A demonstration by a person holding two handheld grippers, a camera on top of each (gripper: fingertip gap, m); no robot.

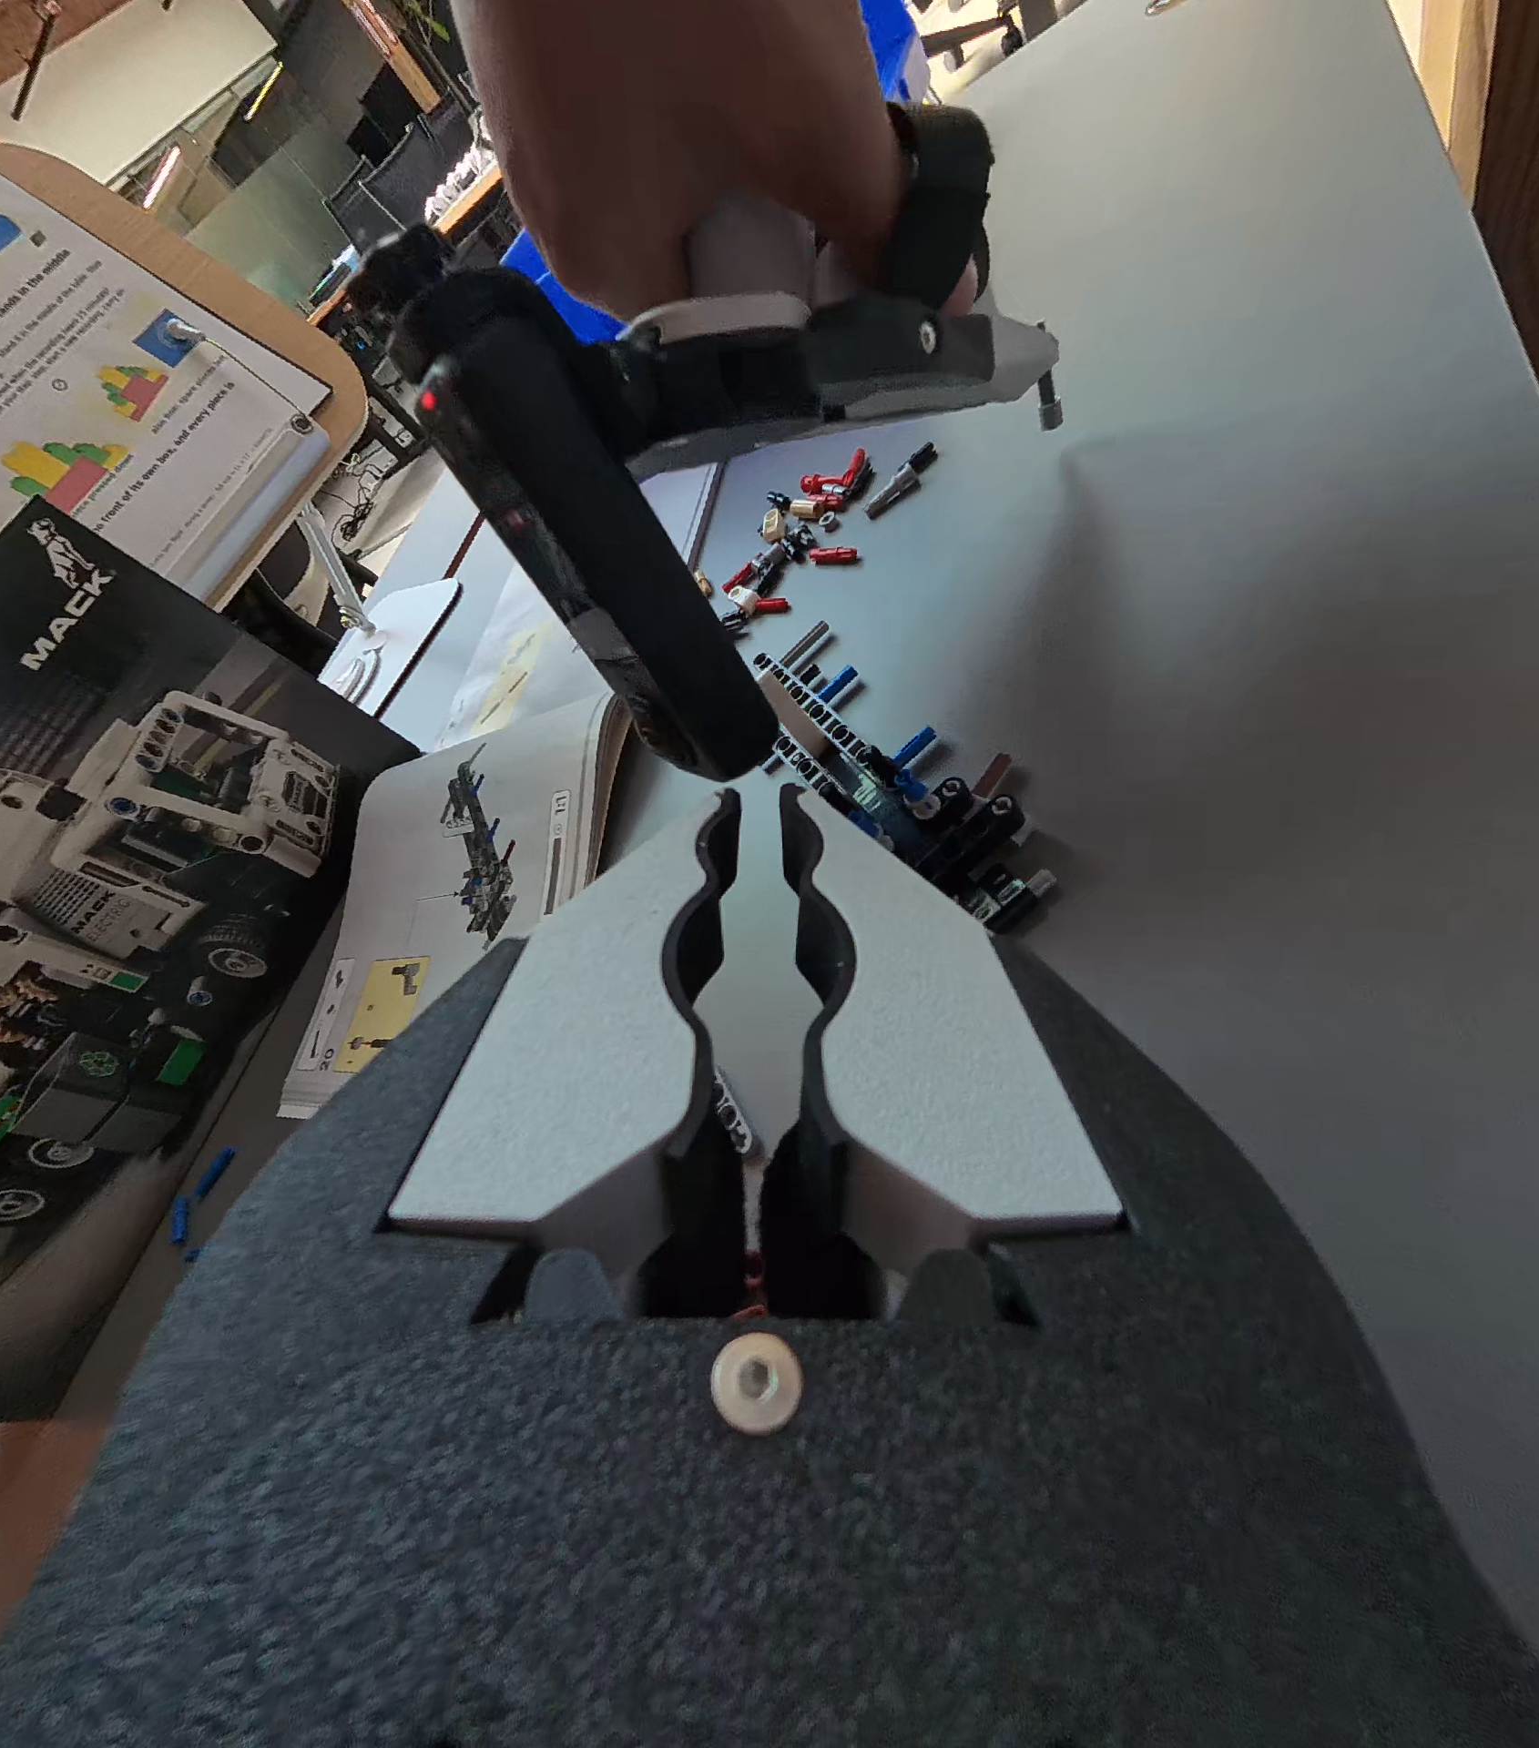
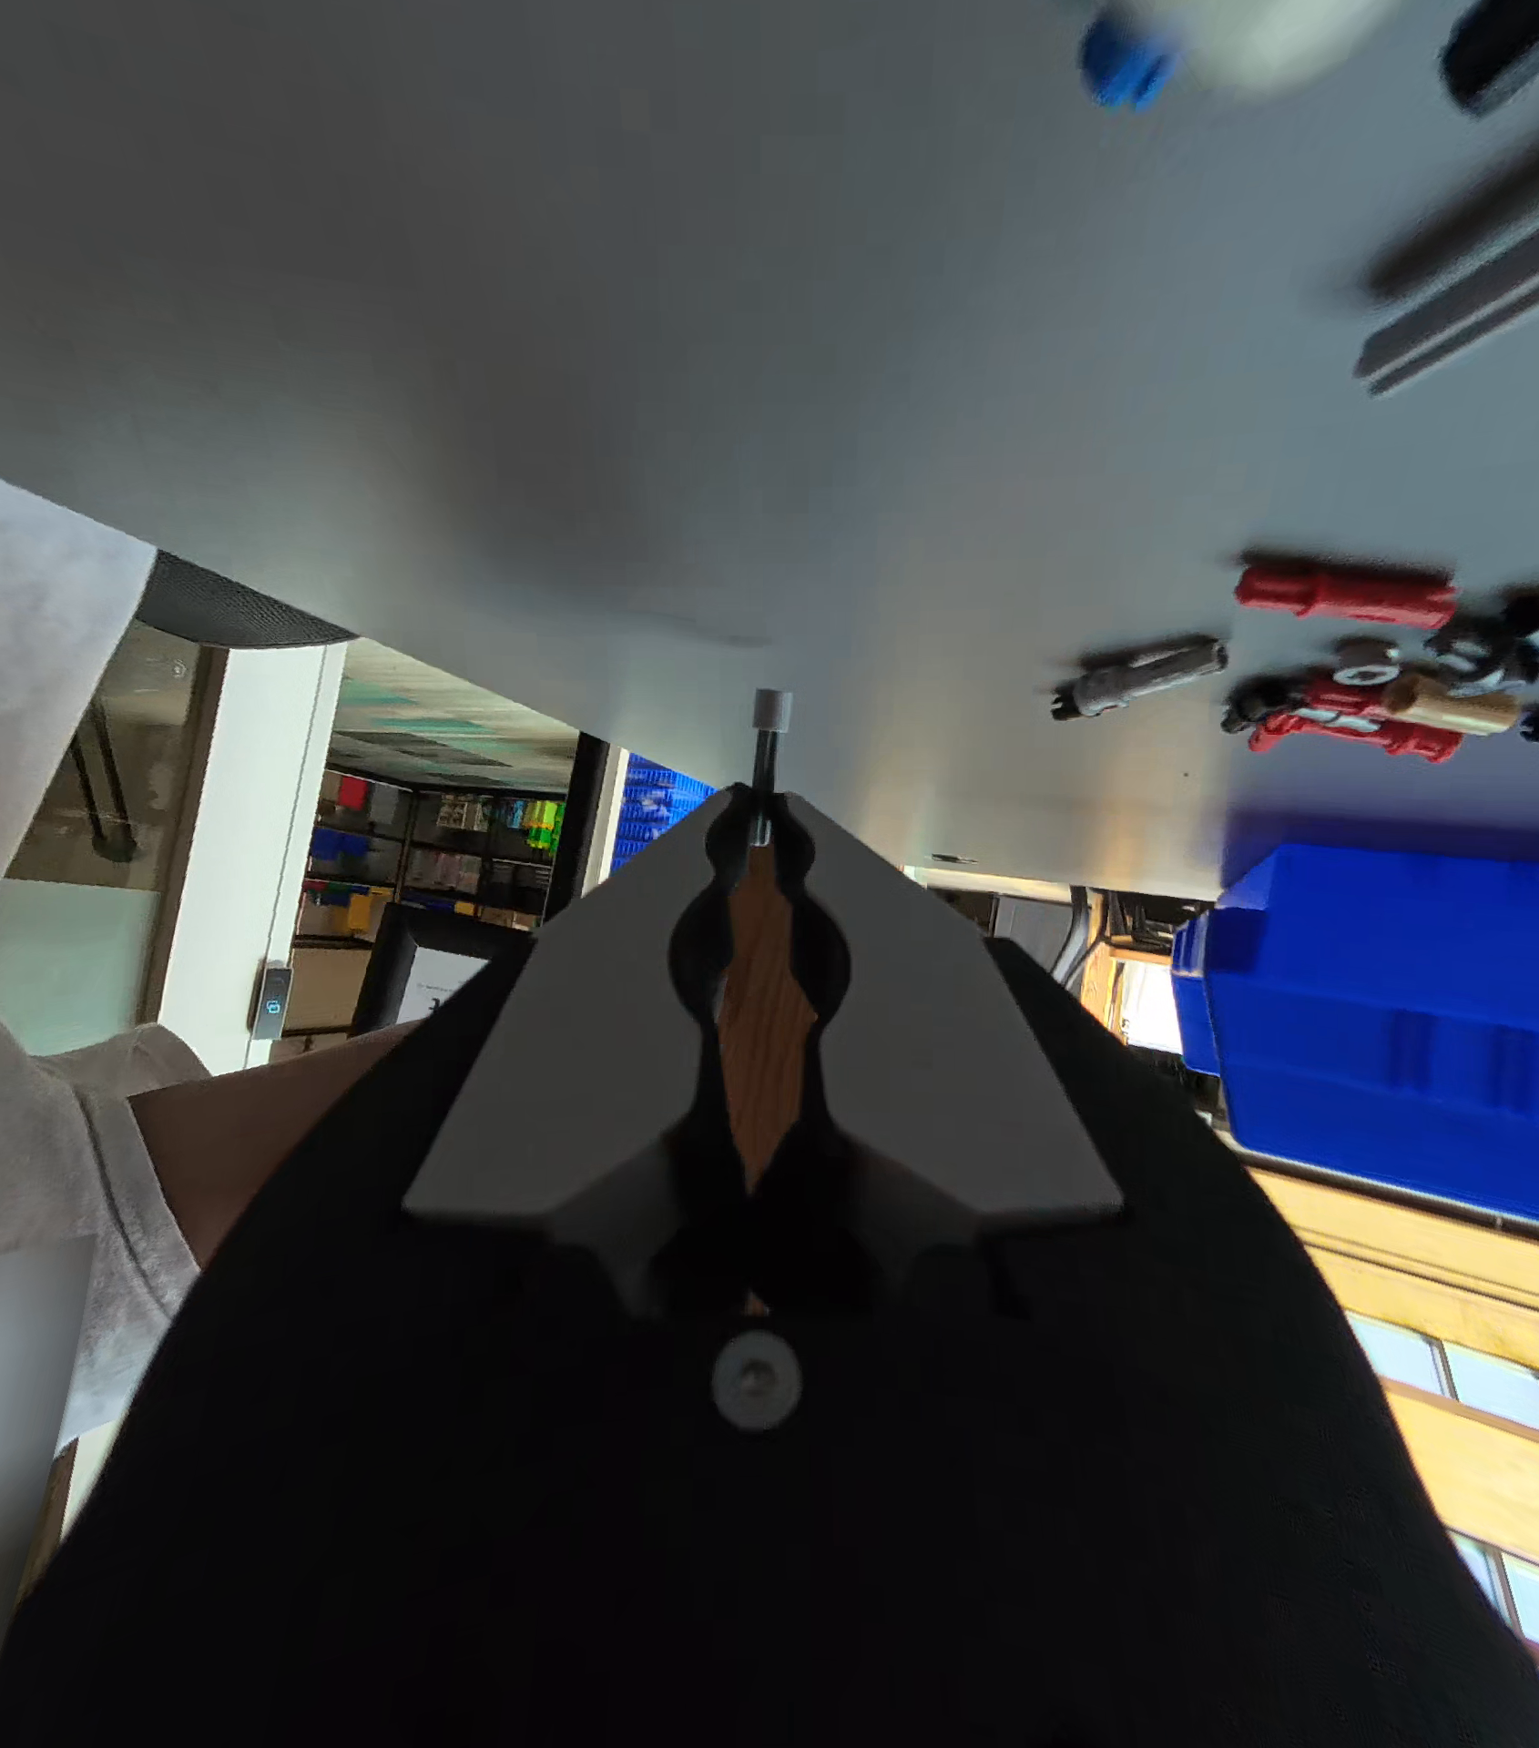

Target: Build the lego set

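A thin black axle with a grey bush on its end (image 2: 769, 747) is clamped at the very tips of the right gripper (image 2: 759, 804), sticking straight out past the fingertips and held above the grey table (image 2: 558, 378), not touching it. In the left wrist view the same axle (image 1: 1049, 402) shows at the far tip of that gripper, which a hand (image 1: 699, 142) carries above the scattered parts.

To the right of the axle in the right wrist view lie a grey connector (image 2: 1135, 673), a red pin (image 2: 1343, 596) and a cluster of red, tan and black small pieces (image 2: 1447, 705), all on the table and apart from the gripper. A blue bin (image 2: 1428, 1031) stands beyond the table edge.

The left gripper (image 1: 758, 799) has its jaws parted by a narrow gap and grips nothing. Just beyond its tips, to the right, lies a black beam assembly with blue pins (image 1: 917, 804); farther off are loose axles (image 1: 808, 662) and red pins (image 1: 804, 530). At left lie the open instruction booklet (image 1: 482, 851) and the set's box (image 1: 84, 851) showing a white truck.
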